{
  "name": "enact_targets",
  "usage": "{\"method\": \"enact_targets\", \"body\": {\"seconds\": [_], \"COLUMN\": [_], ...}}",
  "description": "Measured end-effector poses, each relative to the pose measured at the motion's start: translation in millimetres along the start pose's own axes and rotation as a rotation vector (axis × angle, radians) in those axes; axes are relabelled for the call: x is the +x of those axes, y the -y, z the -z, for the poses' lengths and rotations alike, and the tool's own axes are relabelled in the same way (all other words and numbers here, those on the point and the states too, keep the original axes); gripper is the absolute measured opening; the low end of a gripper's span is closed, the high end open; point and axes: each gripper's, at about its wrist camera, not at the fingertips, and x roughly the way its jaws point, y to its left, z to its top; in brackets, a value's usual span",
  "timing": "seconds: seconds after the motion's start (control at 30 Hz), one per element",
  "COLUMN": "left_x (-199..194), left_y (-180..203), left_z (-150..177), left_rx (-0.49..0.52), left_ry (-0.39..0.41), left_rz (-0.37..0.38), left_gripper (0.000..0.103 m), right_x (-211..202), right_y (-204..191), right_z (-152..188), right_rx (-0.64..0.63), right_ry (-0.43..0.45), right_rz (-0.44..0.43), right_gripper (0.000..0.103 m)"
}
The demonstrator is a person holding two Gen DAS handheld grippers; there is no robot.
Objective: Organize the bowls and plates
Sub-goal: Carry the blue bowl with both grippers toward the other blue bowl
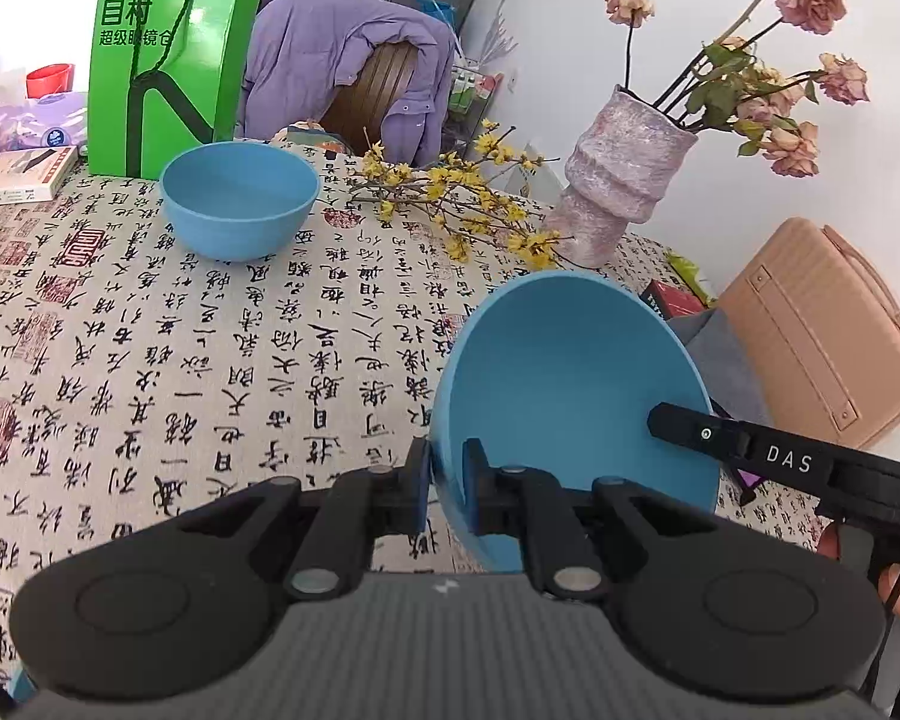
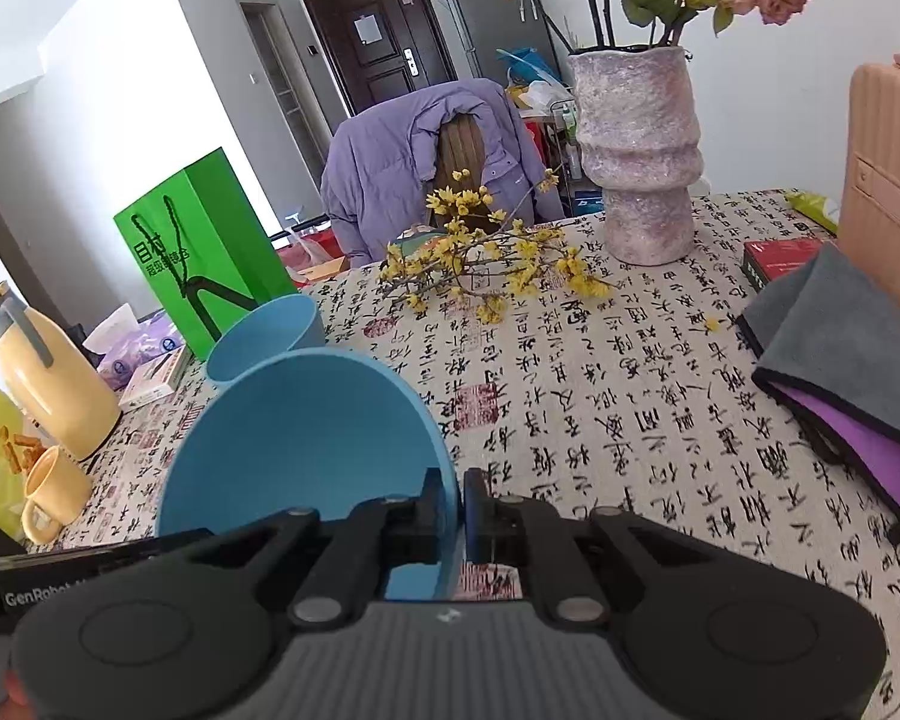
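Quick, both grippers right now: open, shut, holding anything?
Left gripper: shut on the blue bowl, jaws pinching its rim.
Right gripper: shut on the same bowl's opposite rim.

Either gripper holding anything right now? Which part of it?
Both hold one blue bowl, lifted and tilted. The left gripper pinches its rim on one side; the right gripper pinches the rim on the opposite side. A second bowl sits untouched on the table.

Bright, even daylight across both views, strongest from the blown-out white glare at upper left of the right wrist view. Soft, faint shadows under objects on the surface (image 1: 210,372). Heavy fisheye bending toward the edges, dark vignetted corners. Sharp mid-frame, slightly soft on distant background and nearest claw housing.
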Motion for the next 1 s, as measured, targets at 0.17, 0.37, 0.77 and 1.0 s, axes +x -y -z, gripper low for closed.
{"method": "enact_targets", "body": {"seconds": [0.17, 0.37, 0.77, 1.0], "left_x": [-30.9, -63.2, -101.5, -115.0], "left_y": [2.0, 3.1, 0.6, -12.0], "left_z": [42.4, 89.3, 128.5, 127.9], "left_rx": [-0.007, -0.031, -0.038, -0.050], "left_ry": [0.014, 0.029, 0.068, 0.085], "left_rz": [0.010, 0.016, 0.023, 0.029], "left_gripper": [0.011, 0.011, 0.011, 0.011], "right_x": [-38.7, -75.5, -114.8, -119.9], "right_y": [-1.8, -7.4, -19.4, -35.1], "right_z": [41.9, 88.5, 132.4, 128.5], "right_rx": [-0.007, -0.022, -0.038, -0.055], "right_ry": [0.015, 0.029, 0.040, 0.052], "right_rz": [-0.004, 0.001, 0.004, -0.008], "right_gripper": [0.006, 0.006, 0.006, 0.006]}}
